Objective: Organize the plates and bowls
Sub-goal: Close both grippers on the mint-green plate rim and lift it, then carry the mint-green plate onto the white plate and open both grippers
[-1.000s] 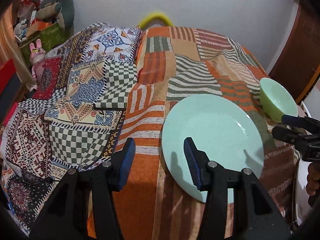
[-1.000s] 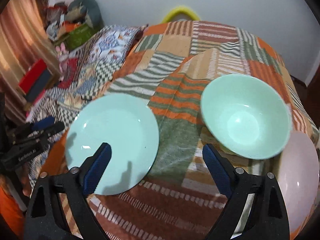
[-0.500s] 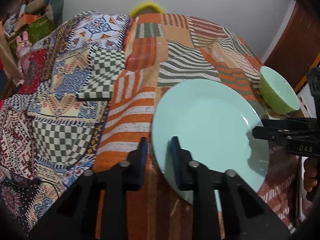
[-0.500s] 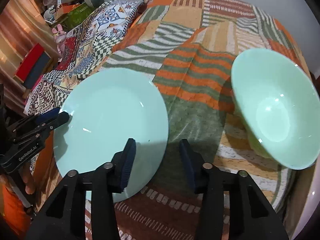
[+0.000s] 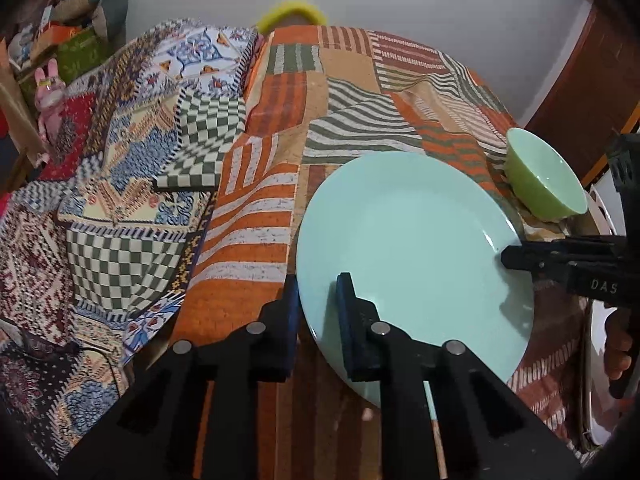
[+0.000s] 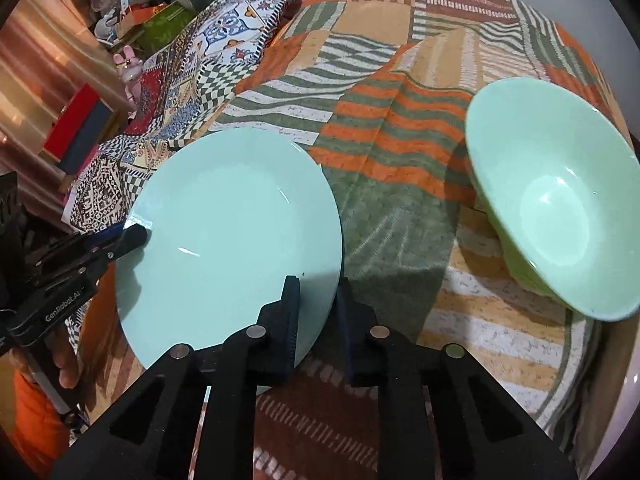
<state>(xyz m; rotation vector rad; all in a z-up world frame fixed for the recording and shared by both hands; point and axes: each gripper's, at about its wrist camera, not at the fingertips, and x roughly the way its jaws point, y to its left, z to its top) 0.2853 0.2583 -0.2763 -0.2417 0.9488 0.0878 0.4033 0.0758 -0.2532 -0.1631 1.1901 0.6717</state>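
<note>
A mint-green plate (image 5: 412,256) (image 6: 232,236) lies on the striped patchwork cloth (image 5: 280,184). My left gripper (image 5: 318,286) is shut on the plate's left rim, which passes between its blue pads. In the right wrist view its tip (image 6: 134,240) pinches that same edge. My right gripper (image 6: 318,286) has its jaws closing tight on the opposite rim, one pad above and one below. The left wrist view shows it (image 5: 508,258) at the plate's right edge. A light green bowl (image 6: 560,208) (image 5: 544,184) stands upright to the right of the plate.
A pale plate (image 5: 600,320) (image 6: 628,396) lies at the right edge of the bed. A checkered and floral blanket (image 5: 132,184) covers the left side. Toys and boxes (image 5: 60,52) are piled at the far left by the wall.
Both grippers went from wide open to shut on opposite rims of the mint plate, the left first, then the right. Both views now sit closer to the plate.
</note>
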